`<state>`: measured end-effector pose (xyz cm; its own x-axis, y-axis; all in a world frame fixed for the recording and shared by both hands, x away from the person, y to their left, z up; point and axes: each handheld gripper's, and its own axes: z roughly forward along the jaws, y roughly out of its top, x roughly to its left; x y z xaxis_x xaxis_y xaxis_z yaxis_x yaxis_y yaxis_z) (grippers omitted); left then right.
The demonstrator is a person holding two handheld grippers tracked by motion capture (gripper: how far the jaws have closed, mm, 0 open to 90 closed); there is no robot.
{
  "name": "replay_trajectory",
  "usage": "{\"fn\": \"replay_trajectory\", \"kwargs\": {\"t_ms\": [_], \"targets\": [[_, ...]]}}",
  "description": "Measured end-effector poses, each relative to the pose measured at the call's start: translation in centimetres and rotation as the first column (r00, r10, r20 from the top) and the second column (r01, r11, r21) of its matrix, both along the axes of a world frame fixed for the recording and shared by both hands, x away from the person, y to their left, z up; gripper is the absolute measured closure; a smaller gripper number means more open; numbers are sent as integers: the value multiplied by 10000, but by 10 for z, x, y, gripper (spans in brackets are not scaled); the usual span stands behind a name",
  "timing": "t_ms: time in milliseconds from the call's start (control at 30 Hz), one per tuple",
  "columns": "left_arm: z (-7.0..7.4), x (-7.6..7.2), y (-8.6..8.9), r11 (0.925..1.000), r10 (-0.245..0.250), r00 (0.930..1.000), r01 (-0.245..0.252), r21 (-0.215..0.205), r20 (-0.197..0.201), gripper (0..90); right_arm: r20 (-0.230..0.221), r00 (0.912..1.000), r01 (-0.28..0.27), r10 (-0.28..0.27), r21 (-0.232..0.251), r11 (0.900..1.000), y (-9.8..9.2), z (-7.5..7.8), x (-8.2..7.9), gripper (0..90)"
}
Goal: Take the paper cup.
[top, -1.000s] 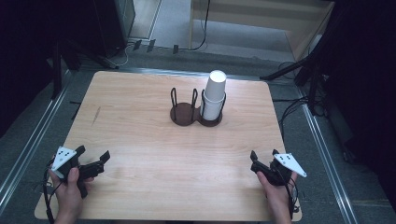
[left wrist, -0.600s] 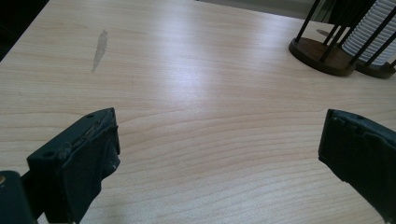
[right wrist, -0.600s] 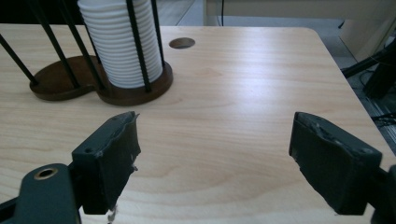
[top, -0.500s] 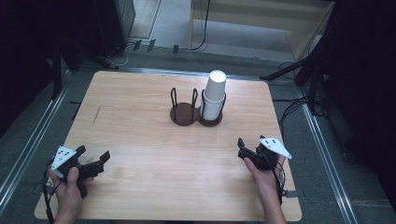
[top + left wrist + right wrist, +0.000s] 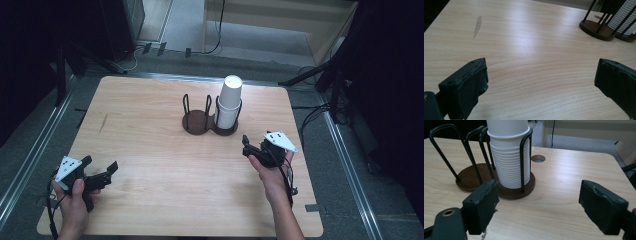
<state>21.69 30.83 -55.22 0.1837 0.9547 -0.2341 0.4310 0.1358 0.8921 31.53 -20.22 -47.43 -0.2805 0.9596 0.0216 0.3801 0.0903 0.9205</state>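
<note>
A stack of white paper cups (image 5: 230, 100) (image 5: 509, 157) stands upright in the right ring of a dark twin wire holder. The holder's left ring (image 5: 196, 122) (image 5: 469, 178) is empty. My right gripper (image 5: 247, 146) (image 5: 539, 195) hovers just in front and to the right of the cup stack. It is open, nothing lies between its pads, and it is pointed at the holder's base. My left gripper (image 5: 100, 165) (image 5: 541, 70) rests low at the table's near left corner. It is also open and empty, and the holder (image 5: 599, 28) shows far off at the upper right of its view.
The wooden table (image 5: 150, 145) has a dark streak (image 5: 102, 124) (image 5: 477, 23) at its left and a round hole (image 5: 538, 158) behind the cups. Cables and stands lie on the floor beyond the far and right edges (image 5: 320, 115).
My right gripper has moved from the near right edge forward and left toward the cup holder, rising a little. The left gripper has stayed still.
</note>
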Motion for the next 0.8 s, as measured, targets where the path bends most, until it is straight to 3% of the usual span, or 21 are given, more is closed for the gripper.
{"fn": "replay_trajectory", "kwargs": {"t_ms": [800], "targets": [[0,1,0,10000,87,10000,-87,38,-28,0,15,9997,-256,256,-23,9997,32,10,32,157]]}}
